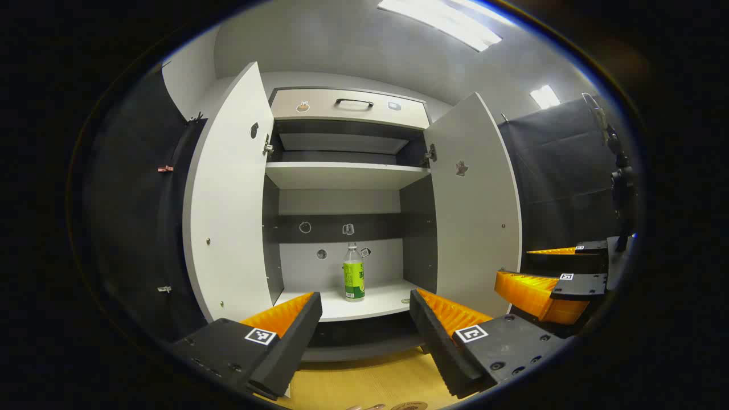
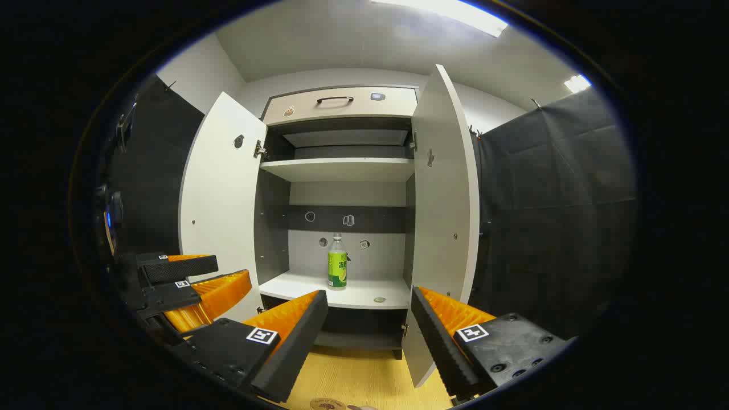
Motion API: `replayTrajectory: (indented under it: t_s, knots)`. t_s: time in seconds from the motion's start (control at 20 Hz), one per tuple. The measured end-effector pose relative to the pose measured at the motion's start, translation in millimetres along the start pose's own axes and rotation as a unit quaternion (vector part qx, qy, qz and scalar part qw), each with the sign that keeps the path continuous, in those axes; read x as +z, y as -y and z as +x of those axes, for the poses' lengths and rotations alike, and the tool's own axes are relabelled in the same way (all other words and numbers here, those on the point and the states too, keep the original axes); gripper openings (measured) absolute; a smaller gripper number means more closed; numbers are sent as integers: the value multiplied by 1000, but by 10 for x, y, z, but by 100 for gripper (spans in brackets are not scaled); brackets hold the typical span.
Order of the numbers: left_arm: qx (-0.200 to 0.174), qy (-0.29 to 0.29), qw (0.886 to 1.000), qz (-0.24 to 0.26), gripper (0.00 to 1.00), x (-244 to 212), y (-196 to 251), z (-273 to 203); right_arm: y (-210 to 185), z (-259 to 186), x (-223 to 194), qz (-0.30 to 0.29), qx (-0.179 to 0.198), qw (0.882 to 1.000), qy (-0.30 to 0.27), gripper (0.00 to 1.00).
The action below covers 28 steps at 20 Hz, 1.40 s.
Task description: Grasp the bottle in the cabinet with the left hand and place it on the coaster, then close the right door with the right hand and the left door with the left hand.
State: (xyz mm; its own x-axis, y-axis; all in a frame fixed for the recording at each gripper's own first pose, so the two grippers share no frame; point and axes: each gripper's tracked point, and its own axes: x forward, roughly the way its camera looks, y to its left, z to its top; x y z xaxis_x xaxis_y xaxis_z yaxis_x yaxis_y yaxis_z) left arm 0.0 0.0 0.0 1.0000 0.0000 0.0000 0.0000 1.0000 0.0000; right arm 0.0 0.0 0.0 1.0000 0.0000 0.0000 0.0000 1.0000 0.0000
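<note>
Bottle [image 1: 353, 279] upright on cabinet shelf [image 1: 376, 304]; both doors open.

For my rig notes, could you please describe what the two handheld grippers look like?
Both the left gripper and the right gripper have two long wedge-shaped fingers with ridged inner faces, on blocky screwed bodies, each carrying a square black-and-white marker tag.

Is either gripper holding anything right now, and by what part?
Nothing is held. The left gripper and right gripper are both open, short of the cabinet. The bottle stands untouched on the lower shelf.
</note>
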Motion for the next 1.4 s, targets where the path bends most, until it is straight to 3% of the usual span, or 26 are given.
replayTrajectory:
  t_s: [0.7,1.4]
  knots:
    - [0,15,1000,2,98,48,-90,-5,-18,-10,-1,-10,10,1000,-1,98]
    - [-25,2,1000,12,98,1,-269,171,21,-11,64,-24,-8,1000,5,98]
